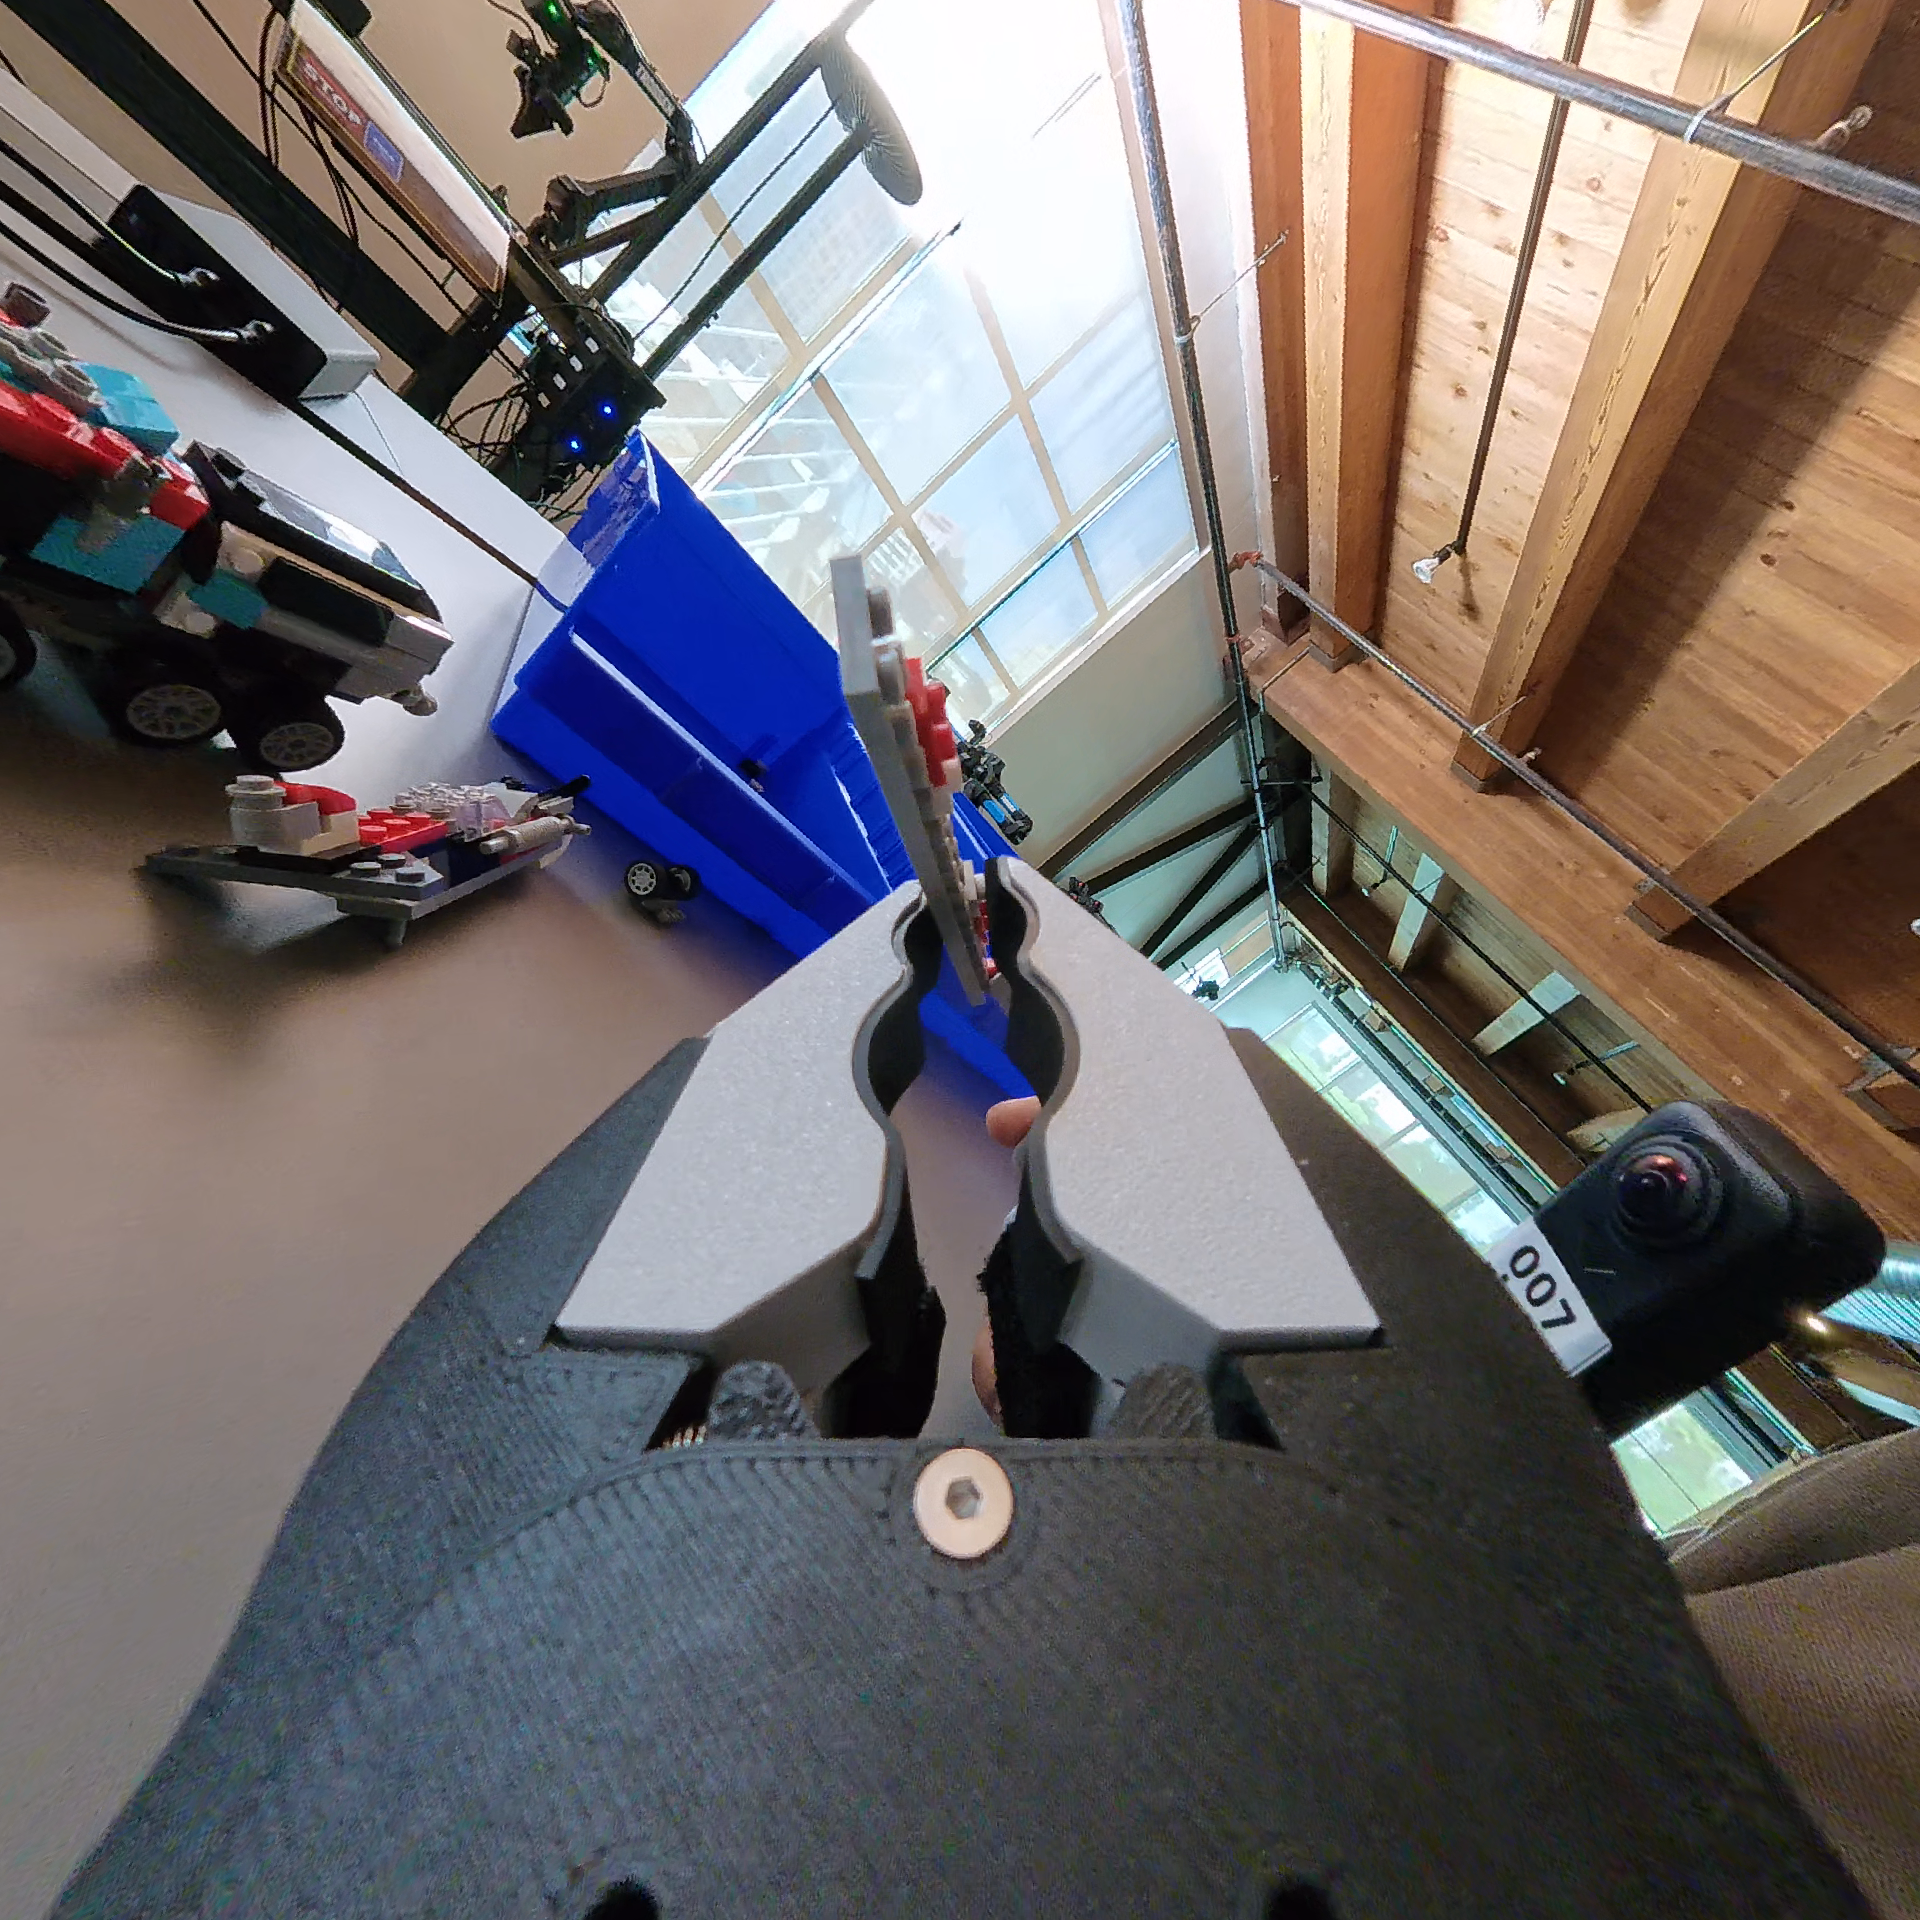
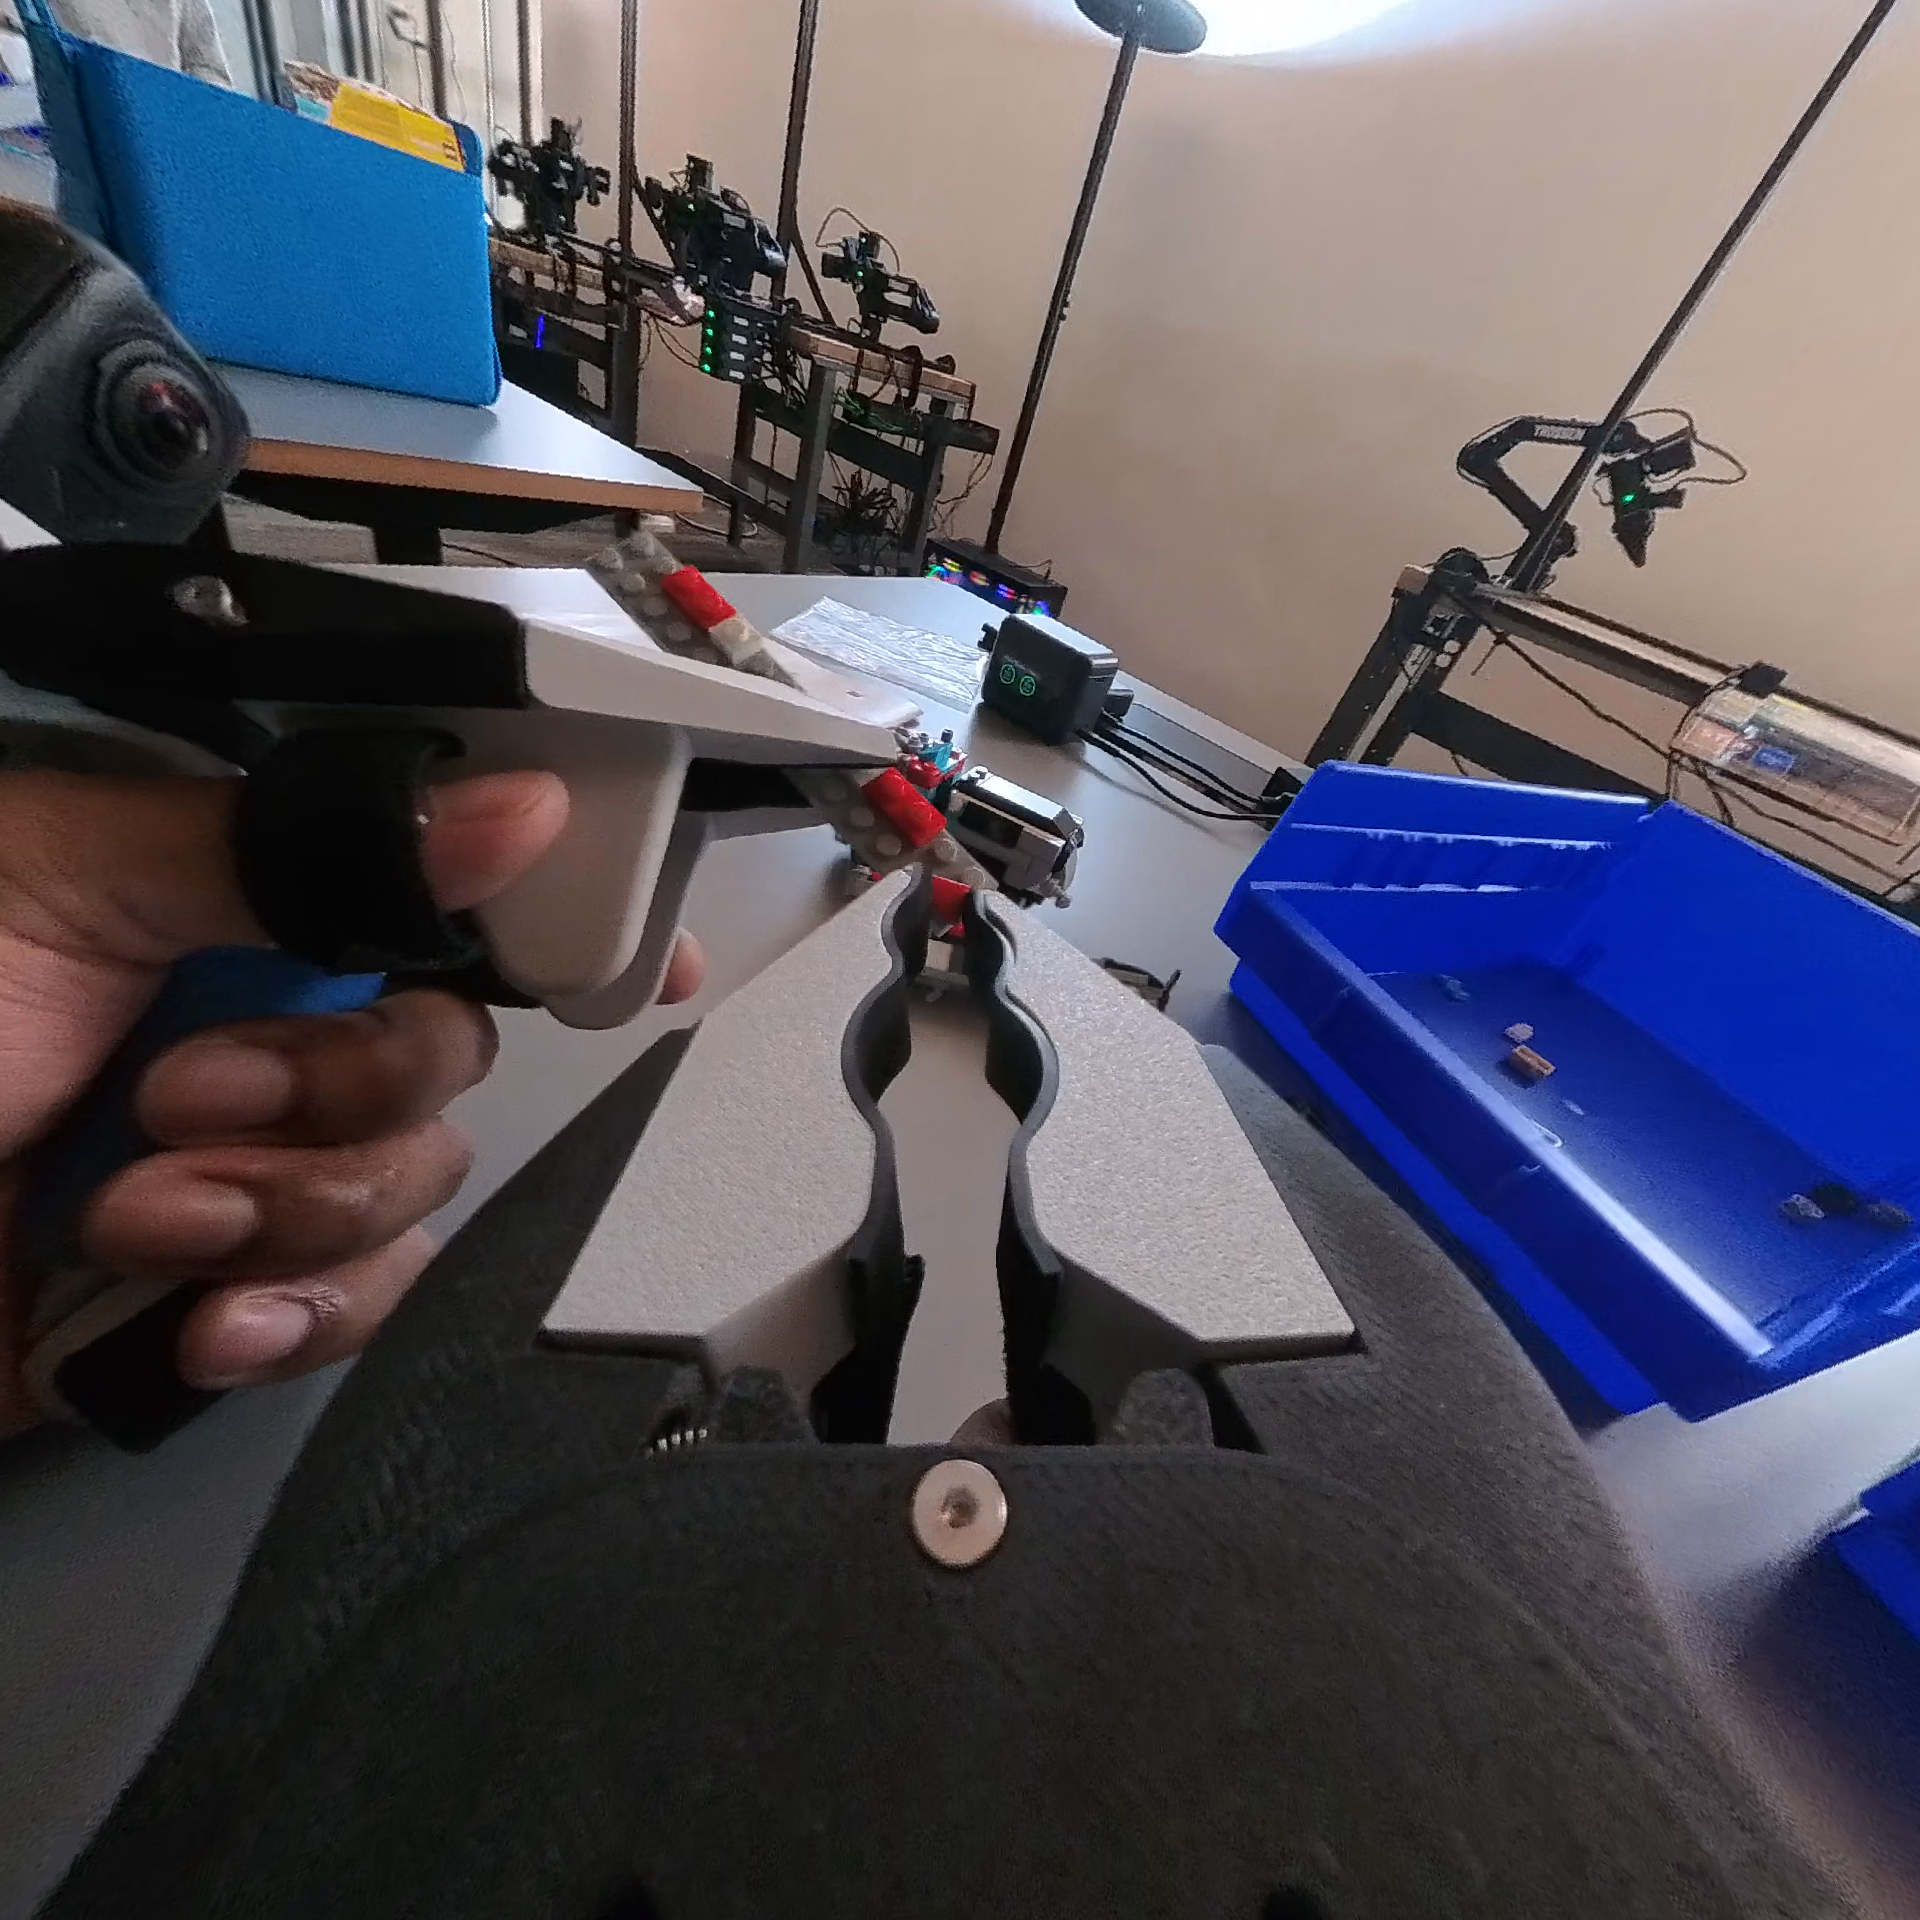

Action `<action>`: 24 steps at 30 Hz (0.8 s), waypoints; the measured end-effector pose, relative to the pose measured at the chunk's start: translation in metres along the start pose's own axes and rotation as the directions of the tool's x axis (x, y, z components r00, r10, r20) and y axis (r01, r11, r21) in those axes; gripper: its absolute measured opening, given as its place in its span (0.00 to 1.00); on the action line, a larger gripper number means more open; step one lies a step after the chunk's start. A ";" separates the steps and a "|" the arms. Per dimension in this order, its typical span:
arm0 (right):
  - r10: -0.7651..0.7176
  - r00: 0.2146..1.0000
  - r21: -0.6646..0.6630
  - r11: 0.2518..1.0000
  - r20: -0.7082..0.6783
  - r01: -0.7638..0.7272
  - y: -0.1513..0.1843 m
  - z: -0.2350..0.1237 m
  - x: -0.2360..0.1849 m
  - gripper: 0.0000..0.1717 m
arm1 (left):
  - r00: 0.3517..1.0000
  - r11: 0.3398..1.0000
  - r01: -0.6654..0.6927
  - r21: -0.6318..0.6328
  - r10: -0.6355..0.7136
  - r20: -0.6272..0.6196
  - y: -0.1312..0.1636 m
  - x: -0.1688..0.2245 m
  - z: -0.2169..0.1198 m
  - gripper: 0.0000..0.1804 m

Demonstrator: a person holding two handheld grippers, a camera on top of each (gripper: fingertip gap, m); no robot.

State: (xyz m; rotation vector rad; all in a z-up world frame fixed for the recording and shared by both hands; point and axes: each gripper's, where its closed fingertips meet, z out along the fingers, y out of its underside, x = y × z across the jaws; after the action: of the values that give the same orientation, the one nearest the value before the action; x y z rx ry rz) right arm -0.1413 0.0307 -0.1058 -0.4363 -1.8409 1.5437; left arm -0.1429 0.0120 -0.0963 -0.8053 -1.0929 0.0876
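Fingertips of my left gripper (image 1: 961, 883) were pinched on a long grey brick plate (image 1: 902, 769) carrying red and pale studs, its far end standing up past the tips toward the window. My right gripper (image 2: 943, 902) stood narrowed around a small red-and-white brick piece (image 2: 945, 914) at the low end of that same plate; whether both pads truly pressed on it I could not tell, since the tips hid it there.

Only the right wrist view showed my left hand (image 2: 260, 1039) wrapped on the handle, with the plate (image 2: 883, 821) poking out on both sides of the left fingers. Behind it in that view sat a brick-built car (image 2: 1013, 831) on the grey table (image 2: 1143, 904), and a small black box (image 2: 1044, 675) with green lights farther back. The left wrist view alone showed the car from the side (image 1: 208, 613), a flat part-built brick assembly (image 1: 384, 842) just near it, and a loose pair of wheels (image 1: 657, 883) beside the blue bin (image 1: 675, 665).

That blue bin (image 2: 1351, 987), open toward me in the right view, held a few tiny loose pieces: tan ones (image 2: 1527, 1055) near the middle and dark ones (image 2: 1829, 1205) toward its near corner.
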 end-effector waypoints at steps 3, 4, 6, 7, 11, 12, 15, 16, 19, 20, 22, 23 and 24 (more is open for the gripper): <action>0.081 0.996 0.003 0.997 0.026 -0.081 0.000 0.000 0.000 0.03 | 1.000 1.000 -0.003 0.001 0.003 0.005 0.000 0.000 0.000 0.05; 0.103 0.994 0.006 0.995 0.033 -0.103 0.000 0.000 0.000 0.03 | 1.000 1.000 -0.005 0.001 0.005 0.006 0.000 0.000 0.000 0.05; 0.128 0.991 0.014 0.992 0.041 -0.128 -0.001 -0.001 0.000 0.03 | 1.000 1.000 -0.009 0.004 0.009 0.006 0.000 0.000 0.000 0.05; 0.137 0.990 0.021 0.990 0.031 -0.138 -0.002 -0.002 0.003 0.00 | 1.000 1.000 -0.010 0.012 0.009 0.015 -0.002 -0.001 -0.001 0.05; 0.163 0.986 0.034 0.986 0.032 -0.164 -0.003 -0.005 0.007 0.00 | 1.000 1.000 -0.010 0.020 0.010 0.020 -0.003 -0.002 -0.001 0.05; 0.163 0.986 0.016 0.986 0.039 -0.164 0.000 -0.004 0.005 0.00 | 1.000 1.000 -0.015 0.020 0.014 0.019 -0.003 -0.002 -0.001 0.05; 0.177 0.983 0.001 0.984 0.050 -0.178 0.003 -0.003 0.002 0.03 | 1.000 1.000 -0.018 0.024 0.018 0.011 -0.003 0.000 -0.002 0.05; 0.179 0.983 0.005 0.984 0.047 -0.180 0.002 -0.003 0.003 0.04 | 1.000 0.999 -0.027 0.025 0.026 0.007 -0.003 0.001 -0.002 0.05; 0.198 0.978 -0.008 0.980 0.059 -0.198 0.003 -0.002 0.002 0.09 | 0.999 0.998 -0.052 0.027 0.052 -0.005 -0.002 0.005 -0.002 0.05; 0.216 0.974 -0.013 0.976 0.068 -0.216 0.004 -0.001 0.001 0.11 | 0.998 0.998 -0.054 0.031 0.055 -0.007 -0.003 0.005 -0.002 0.05; 0.267 0.959 -0.014 0.964 0.095 -0.267 0.003 -0.002 0.000 0.13 | 0.999 0.998 -0.047 0.034 0.047 -0.008 -0.004 0.005 -0.003 0.05; 0.296 0.949 -0.019 0.955 0.111 -0.295 0.003 -0.002 0.000 0.12 | 0.999 0.998 -0.045 0.033 0.045 -0.010 -0.004 0.004 -0.003 0.05; 0.324 0.938 -0.029 0.946 0.127 -0.323 0.004 -0.002 -0.001 0.12 | 0.999 0.998 -0.047 0.029 0.047 -0.013 -0.003 0.005 -0.002 0.05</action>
State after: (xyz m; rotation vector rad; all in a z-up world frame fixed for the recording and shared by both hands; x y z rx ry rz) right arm -0.1402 0.0321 -0.1096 -0.6853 -1.9476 1.8208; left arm -0.1394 0.0108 -0.0912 -0.8048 -1.0581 0.1374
